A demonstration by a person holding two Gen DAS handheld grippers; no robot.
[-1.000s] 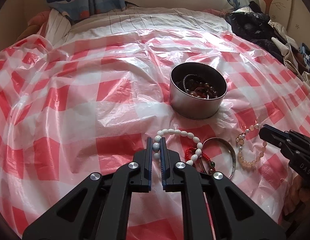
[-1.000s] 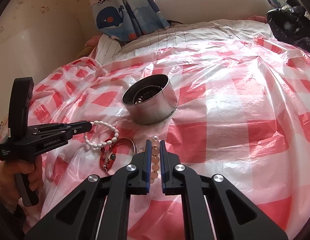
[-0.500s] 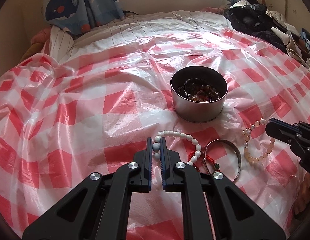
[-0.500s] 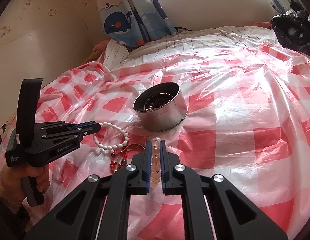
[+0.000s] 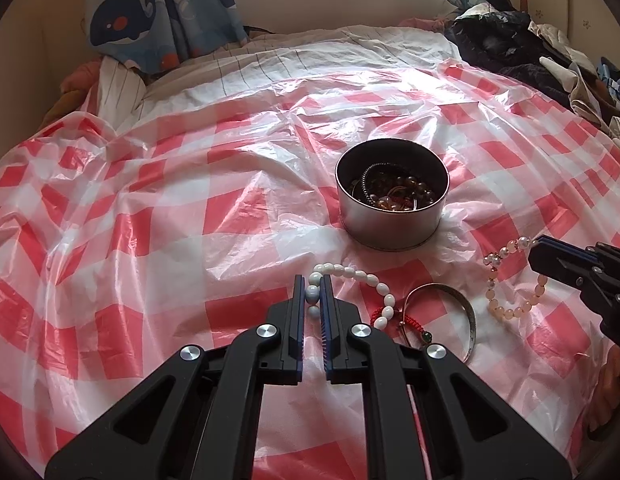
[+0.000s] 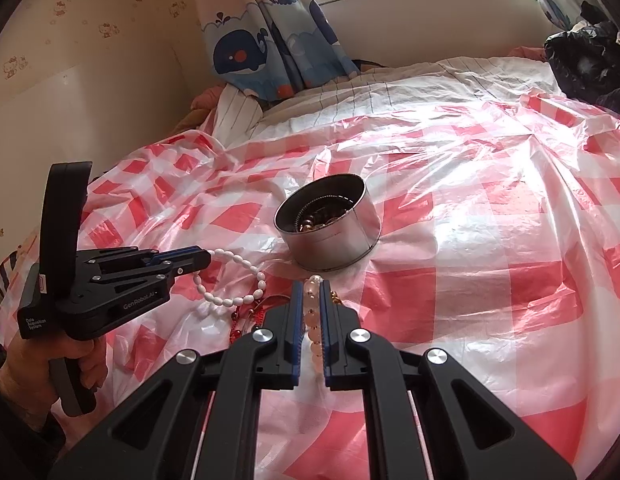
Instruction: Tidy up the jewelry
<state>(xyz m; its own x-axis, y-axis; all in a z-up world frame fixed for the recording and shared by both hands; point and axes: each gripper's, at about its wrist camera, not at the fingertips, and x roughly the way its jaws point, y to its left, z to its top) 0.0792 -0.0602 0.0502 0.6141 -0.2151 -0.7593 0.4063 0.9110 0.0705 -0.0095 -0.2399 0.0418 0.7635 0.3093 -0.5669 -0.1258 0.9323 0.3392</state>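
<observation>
A round metal tin (image 5: 392,224) (image 6: 334,248) holding several bracelets stands on the red-and-white checked plastic sheet (image 5: 170,240). My left gripper (image 5: 311,294) (image 6: 204,258) is shut on a white bead bracelet (image 5: 362,278) (image 6: 234,300) and lifts it just off the sheet. My right gripper (image 6: 312,296) (image 5: 536,246) is shut on a pale pink bead bracelet (image 5: 506,304) (image 6: 313,320), which hangs from it. A silver bangle (image 5: 458,312) and a red cord bracelet (image 5: 406,322) lie between the two grippers, in front of the tin.
The sheet covers a bed with a striped sheet (image 5: 310,52) at its far end. Dark clothes (image 5: 522,48) are piled at the far right. A whale-print curtain (image 6: 270,28) and a wall lie beyond the bed.
Both grippers have risen and tilted up a little, lifting their bracelets off the sheet. The tin, bangle and red cord bracelet have stayed put.
</observation>
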